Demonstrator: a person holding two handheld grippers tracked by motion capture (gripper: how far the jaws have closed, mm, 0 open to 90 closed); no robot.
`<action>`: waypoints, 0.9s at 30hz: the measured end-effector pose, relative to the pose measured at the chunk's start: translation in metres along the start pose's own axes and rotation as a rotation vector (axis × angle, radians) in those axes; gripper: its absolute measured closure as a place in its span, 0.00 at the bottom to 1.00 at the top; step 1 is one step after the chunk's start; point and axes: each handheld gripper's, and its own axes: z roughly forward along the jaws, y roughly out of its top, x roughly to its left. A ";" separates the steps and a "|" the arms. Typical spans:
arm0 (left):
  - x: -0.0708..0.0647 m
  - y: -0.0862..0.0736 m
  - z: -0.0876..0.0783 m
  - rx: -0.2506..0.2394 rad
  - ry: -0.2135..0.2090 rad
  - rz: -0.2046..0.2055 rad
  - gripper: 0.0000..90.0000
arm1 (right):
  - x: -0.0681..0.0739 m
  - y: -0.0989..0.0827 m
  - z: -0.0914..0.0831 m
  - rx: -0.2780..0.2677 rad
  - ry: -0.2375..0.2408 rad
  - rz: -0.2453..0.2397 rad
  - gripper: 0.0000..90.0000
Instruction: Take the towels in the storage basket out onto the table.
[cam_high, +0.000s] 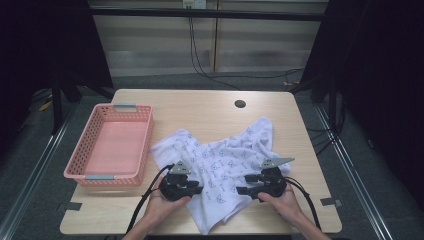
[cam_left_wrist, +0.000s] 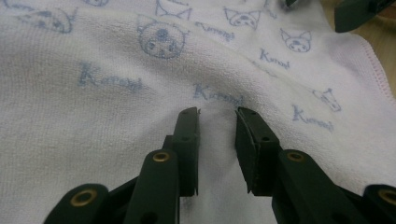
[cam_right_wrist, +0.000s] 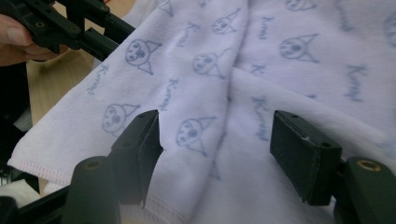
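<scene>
Your left hand-held gripper (cam_high: 196, 189) sits low on the near left part of the white printed towel (cam_high: 220, 160), its jaws a little apart with a small ridge of cloth rising between them; the pads are not pressing on it. Your right hand-held gripper (cam_high: 241, 190) faces it from the other side, jaws spread wide over a fold of the same towel, nothing clamped. The towel lies crumpled across the near middle of the bench (cam_high: 200, 107), one corner hanging towards the front edge. The pink basket (cam_high: 141, 145) stands just beside the towel on your left, touching its edge or nearly so.
</scene>
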 end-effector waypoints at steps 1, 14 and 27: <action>-0.007 -0.002 0.001 -0.003 -0.017 -0.004 0.76 | 0.005 0.000 0.005 0.013 0.018 -0.027 0.38; -0.014 0.001 -0.013 -0.051 -0.094 -0.019 0.55 | -0.014 -0.003 -0.005 0.070 -0.083 -0.058 0.95; 0.008 0.004 -0.046 -0.164 -0.020 -0.014 0.72 | -0.097 0.015 -0.026 -0.009 -0.247 0.049 0.94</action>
